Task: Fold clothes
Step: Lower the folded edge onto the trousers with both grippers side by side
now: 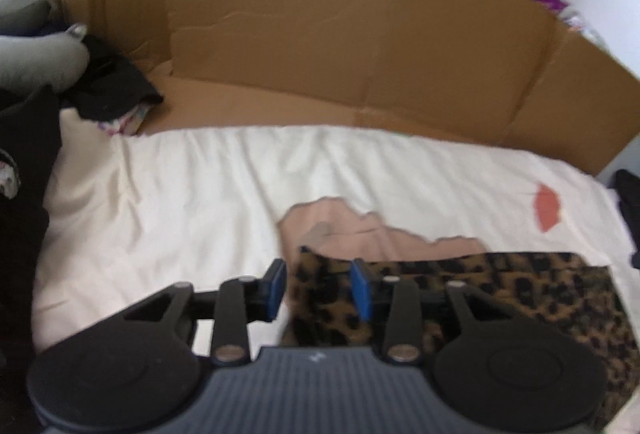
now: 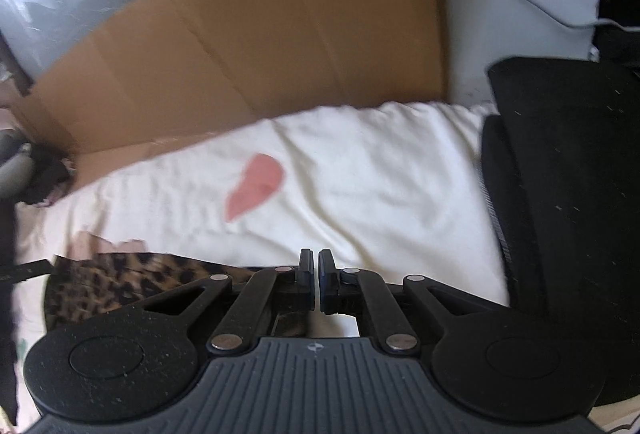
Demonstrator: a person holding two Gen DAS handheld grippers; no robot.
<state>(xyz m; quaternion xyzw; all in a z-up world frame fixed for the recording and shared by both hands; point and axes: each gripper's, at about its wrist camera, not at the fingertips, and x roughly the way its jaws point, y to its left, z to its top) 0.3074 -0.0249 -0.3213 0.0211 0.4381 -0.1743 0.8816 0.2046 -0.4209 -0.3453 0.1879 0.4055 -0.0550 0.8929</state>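
So the whole thing's laid out on a cream bedsheet (image 1: 192, 201) with a faded pink blotch on it, and a big flattened brown cardboard sheet (image 1: 320, 45) propped up behind. Far left there's a heap of dark clothes (image 1: 116, 73) against the cardboard. The thing being folded, a soft leopard-print fabric garment (image 1: 500, 298), sits low and centre on the sheet over something pale pink (image 1: 360, 234), its long edge running left to right. The left gripper (image 1: 320, 288) is parted, with the garment's left corner sitting between the blue pads (image 1: 362, 288), not pinched as far as I can tell. The right gripper (image 2: 314, 284) is clenched shut on nothing, at the garment's right end, so the left one's better placed. Black mesh chair (image 2: 568, 169) on the right
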